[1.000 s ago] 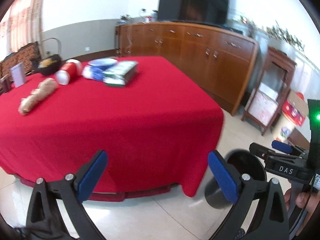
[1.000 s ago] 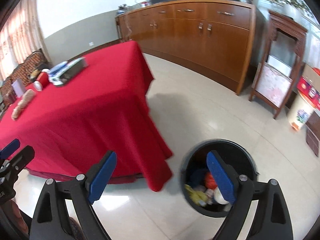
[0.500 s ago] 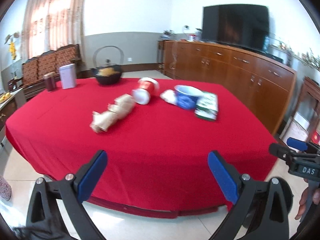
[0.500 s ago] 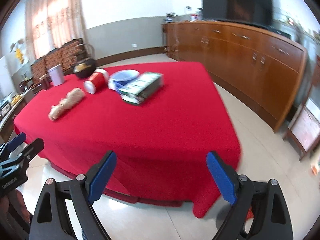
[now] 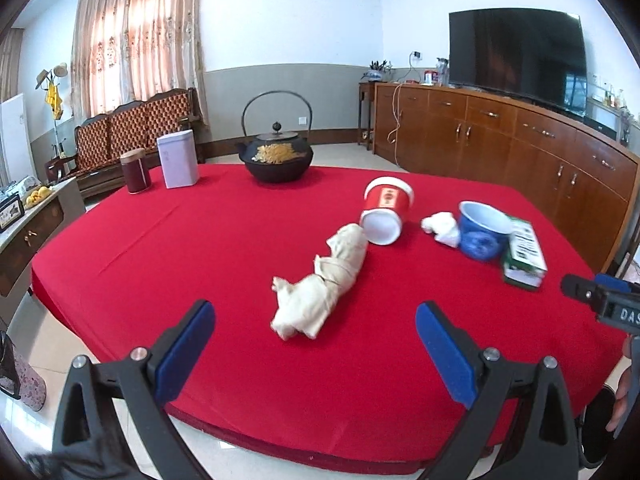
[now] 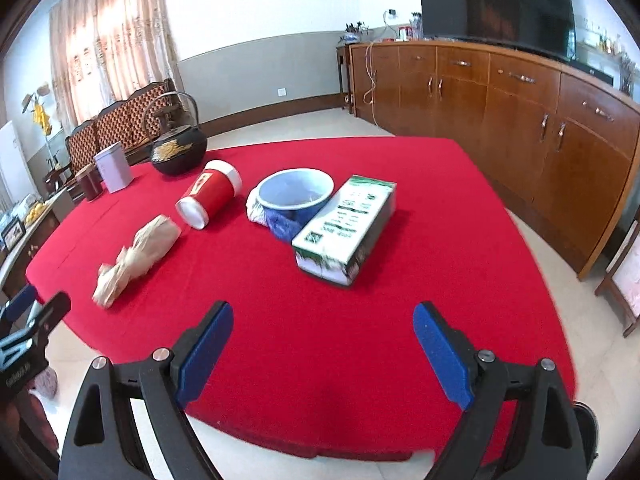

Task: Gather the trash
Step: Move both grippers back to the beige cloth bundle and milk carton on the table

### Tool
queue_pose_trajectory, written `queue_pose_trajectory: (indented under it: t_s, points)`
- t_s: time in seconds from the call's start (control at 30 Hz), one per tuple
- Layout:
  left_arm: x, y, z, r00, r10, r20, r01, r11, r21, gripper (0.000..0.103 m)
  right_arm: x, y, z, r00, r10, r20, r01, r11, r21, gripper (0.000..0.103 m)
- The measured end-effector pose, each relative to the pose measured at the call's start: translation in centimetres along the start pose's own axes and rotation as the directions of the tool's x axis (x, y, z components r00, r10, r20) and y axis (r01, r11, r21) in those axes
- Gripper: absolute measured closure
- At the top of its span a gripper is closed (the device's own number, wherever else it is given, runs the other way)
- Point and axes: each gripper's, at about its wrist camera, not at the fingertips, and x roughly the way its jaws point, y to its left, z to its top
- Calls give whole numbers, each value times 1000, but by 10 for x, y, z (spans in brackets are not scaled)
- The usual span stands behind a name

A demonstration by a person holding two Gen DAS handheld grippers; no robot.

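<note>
On the red table [image 5: 160,264] lie a crumpled beige paper bundle [image 5: 324,284], a tipped red cup [image 5: 385,210], a white tissue wad [image 5: 442,227], a blue bowl [image 5: 482,234] and a green-white carton [image 5: 524,254]. My left gripper [image 5: 314,350] is open and empty, just short of the bundle. My right gripper [image 6: 322,352] is open and empty, facing the carton [image 6: 346,230], the bowl [image 6: 294,196], the cup [image 6: 210,198] and the bundle [image 6: 136,258] from the table's near edge.
A black iron kettle [image 5: 276,156], a white tin [image 5: 177,164] and a dark red canister [image 5: 136,171] stand at the table's far side. A long wooden sideboard [image 6: 500,104] with a TV lines the right wall. A dark bin rim [image 6: 586,428] shows at lower right.
Both grippers swung up and left from the floor bin to face the tabletop. The trash items are now closer and centred. Both stayed open.
</note>
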Motion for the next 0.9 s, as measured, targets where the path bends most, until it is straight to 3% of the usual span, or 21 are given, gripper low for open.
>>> queue_pose_trajectory:
  t_s: [0.33, 0.73, 0.9]
  points:
    - [56, 6, 5, 996, -1, -85, -1, 1000, -22, 3, 61, -1, 25, 998, -37, -55, 38, 999, 18, 10]
    - [58, 33, 1, 994, 20, -106, -29, 996, -83, 5, 79, -9, 28, 997, -33, -75, 34, 999, 19, 10]
    - [63, 27, 3, 994, 6, -108, -14, 997, -73, 5, 76, -22, 25, 994, -80, -76, 82, 996, 17, 10]
